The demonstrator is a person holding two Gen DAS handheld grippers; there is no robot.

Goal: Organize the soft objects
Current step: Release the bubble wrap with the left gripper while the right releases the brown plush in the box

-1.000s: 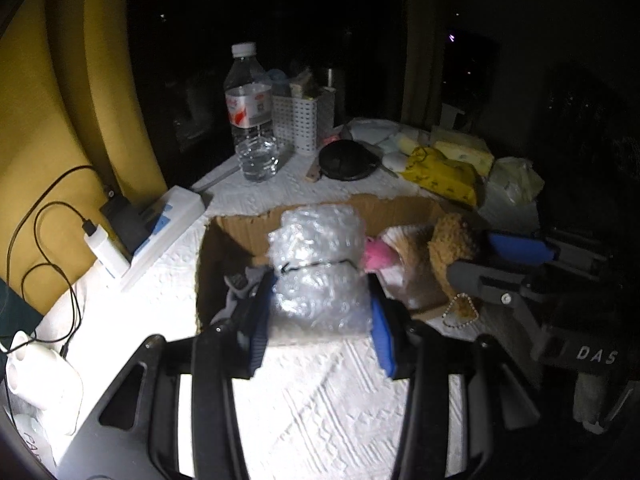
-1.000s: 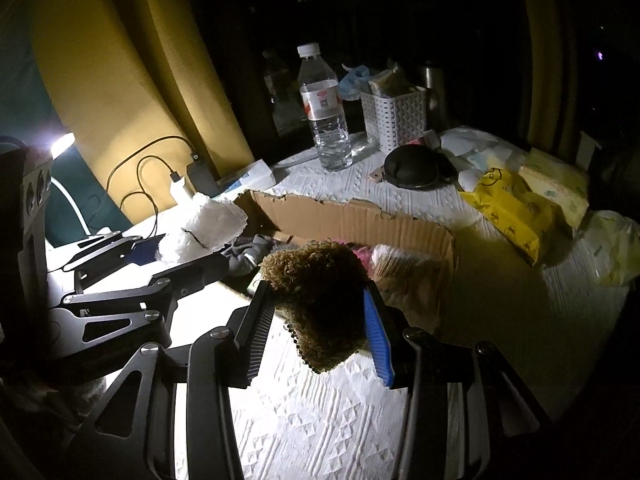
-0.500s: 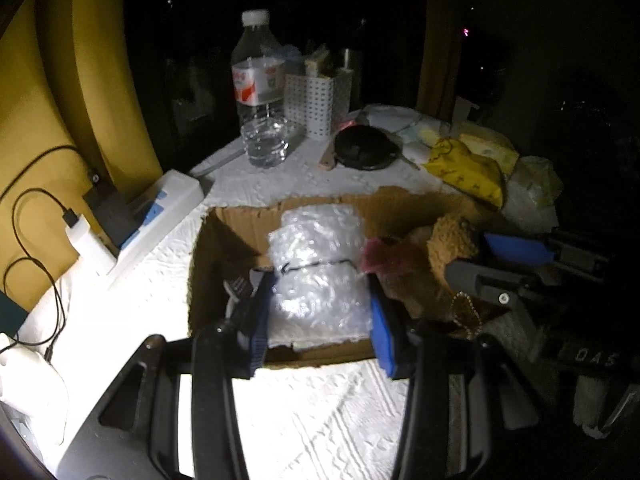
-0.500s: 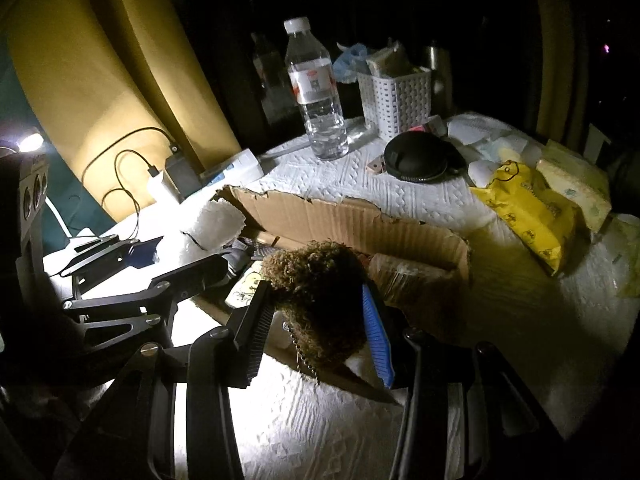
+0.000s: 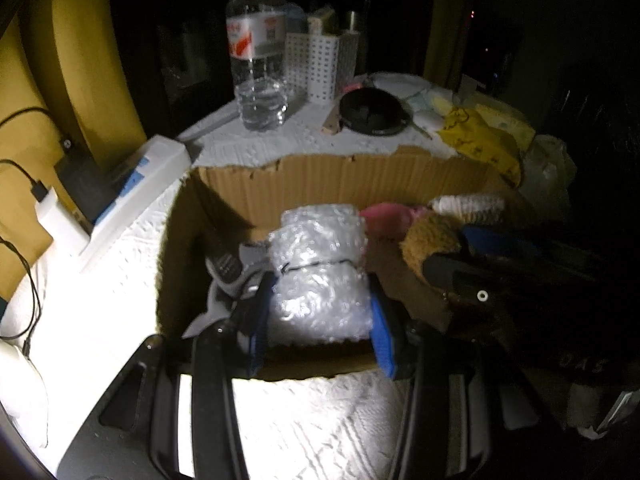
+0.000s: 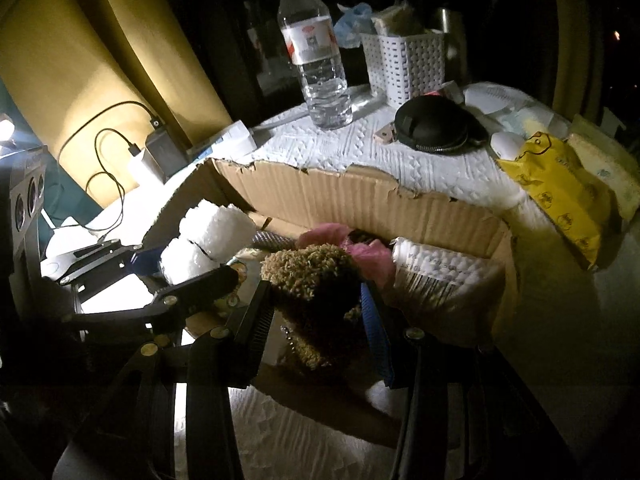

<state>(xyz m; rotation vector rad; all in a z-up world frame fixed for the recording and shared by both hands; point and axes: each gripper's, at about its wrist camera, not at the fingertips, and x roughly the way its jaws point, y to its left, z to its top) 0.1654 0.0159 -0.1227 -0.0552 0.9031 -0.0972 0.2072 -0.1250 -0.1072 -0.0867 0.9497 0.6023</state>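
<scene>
- Gripping a bubble-wrap roll (image 5: 320,272) in the left gripper (image 5: 318,320), jaws closed against its two sides, at the centre of the left view.
- Holding that roll upright, long axis pointing away from the jaws toward the top of the frame, a dark band cinching its middle.
- Hanging over the open cardboard box (image 5: 344,184), just inside the near wall at lower centre, with a grey cloth (image 5: 228,276) lying below and to the left.
- Clamping a brown plush toy (image 6: 320,296) in the right gripper (image 6: 316,320), jaws pressed into it from both sides, at the centre of the right view.
- Sitting likewise over the box (image 6: 360,200), close to its near edge, beside a pink item (image 6: 368,256) and a pack of cotton swabs (image 6: 440,276) at centre right.
- Judging the coming move as a release from each gripper: both soft things already lying above the box opening, straight ahead of their jaws, neither arm clearly nearer the floor of the box.
- Watching for crowding, since the two grippers are working side by side, the left one showing at the left edge of the right view.
</scene>
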